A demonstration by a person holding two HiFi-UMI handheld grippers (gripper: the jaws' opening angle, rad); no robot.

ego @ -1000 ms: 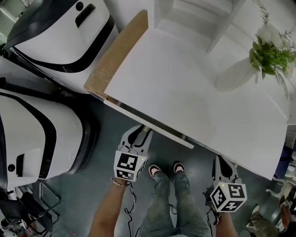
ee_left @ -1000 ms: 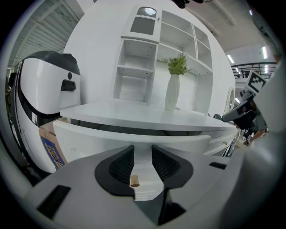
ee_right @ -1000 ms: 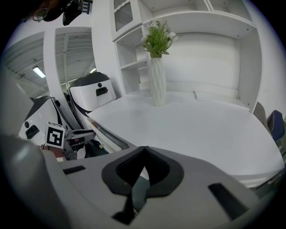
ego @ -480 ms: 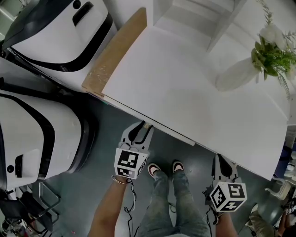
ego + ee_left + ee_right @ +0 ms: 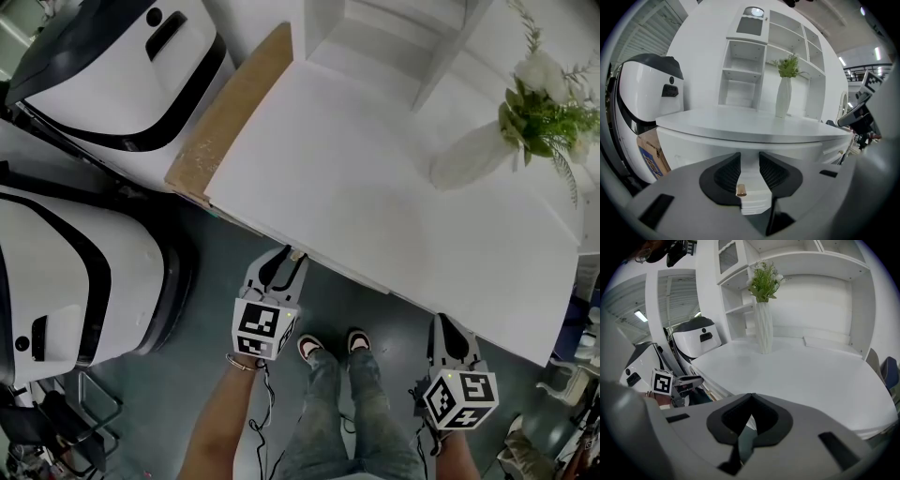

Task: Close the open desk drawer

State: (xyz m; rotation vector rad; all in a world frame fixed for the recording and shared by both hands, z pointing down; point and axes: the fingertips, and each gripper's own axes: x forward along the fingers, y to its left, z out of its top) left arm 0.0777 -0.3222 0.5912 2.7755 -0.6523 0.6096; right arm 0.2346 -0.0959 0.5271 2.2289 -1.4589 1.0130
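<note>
The white desk (image 5: 375,178) fills the middle of the head view. Its drawer (image 5: 342,270) shows only as a thin white strip under the front edge. My left gripper (image 5: 293,255) is pressed up to that strip. In the left gripper view, the left gripper (image 5: 749,168) is shut on the drawer's white handle block (image 5: 753,187), which carries a small brass knob (image 5: 740,190); the drawer front (image 5: 754,149) is directly ahead. My right gripper (image 5: 446,326) hangs below the desk's front edge to the right. The right gripper (image 5: 751,401) is shut, with nothing in it.
Two large white machines with black trim (image 5: 84,272) (image 5: 122,66) stand left of the desk, beside a cardboard sheet (image 5: 230,108). A white vase with flowers (image 5: 478,150) and a shelf unit (image 5: 394,37) sit on the desk. The person's shoes (image 5: 328,345) are on the grey floor.
The drawer has slid in under the desk top, from clearly sticking out to nearly flush. My left gripper moved forward with it. The right gripper stayed put.
</note>
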